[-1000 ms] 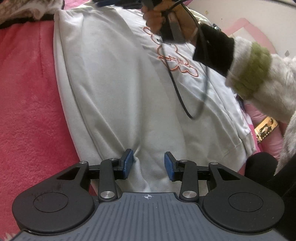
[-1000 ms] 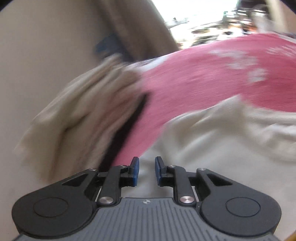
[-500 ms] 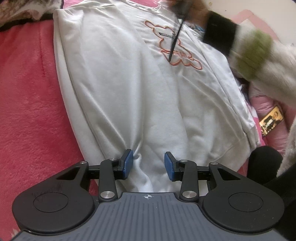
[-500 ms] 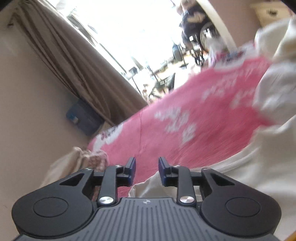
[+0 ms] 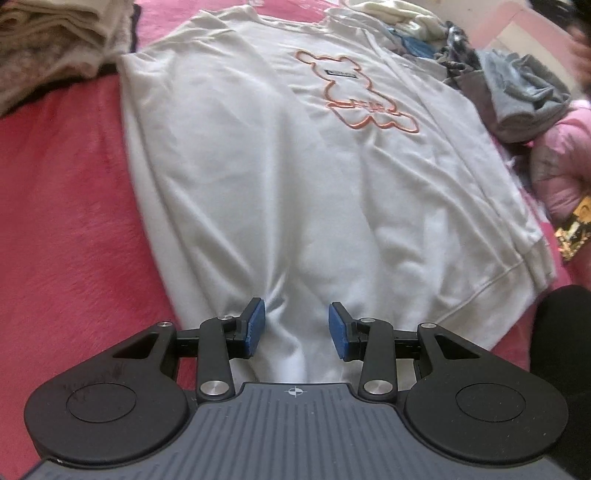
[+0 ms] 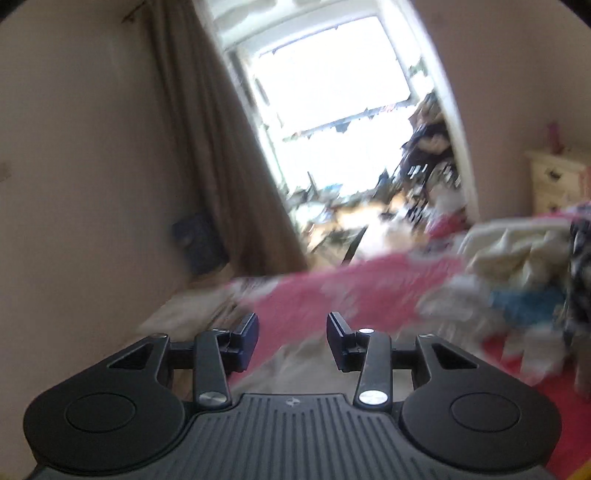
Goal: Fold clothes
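We see the white sweatshirt (image 5: 295, 177) spread flat, front up, on the pink blanket (image 5: 62, 206) of the bed, its orange bear outline (image 5: 354, 96) on the chest and its ribbed hem nearest us. Our left hand-held gripper (image 5: 297, 328) sits low over the hem with its 2 blue pads (image 5: 255, 325) spread apart and nothing between them, the cloth lying under the gap. Around the garment we find a stack of folded beige fabric (image 5: 48, 40) at the far left corner, a grey garment (image 5: 521, 96) heaped at the right just beside the sweatshirt's edge, a jumble of cream and patterned clothes (image 5: 417, 22) past the neckline, and a pink padded item (image 5: 565, 166) further right. A dark shape at the right edge hides part of the hem corner. Our right hand-held gripper (image 6: 291, 341) points away over the bed toward a bright window (image 6: 332, 74) and a brown curtain (image 6: 207, 147), its jaws likewise parted and empty; this view is blurred, and we only make out the pink blanket (image 6: 332, 291) and a loose clothes pile (image 6: 517, 266) at the right.
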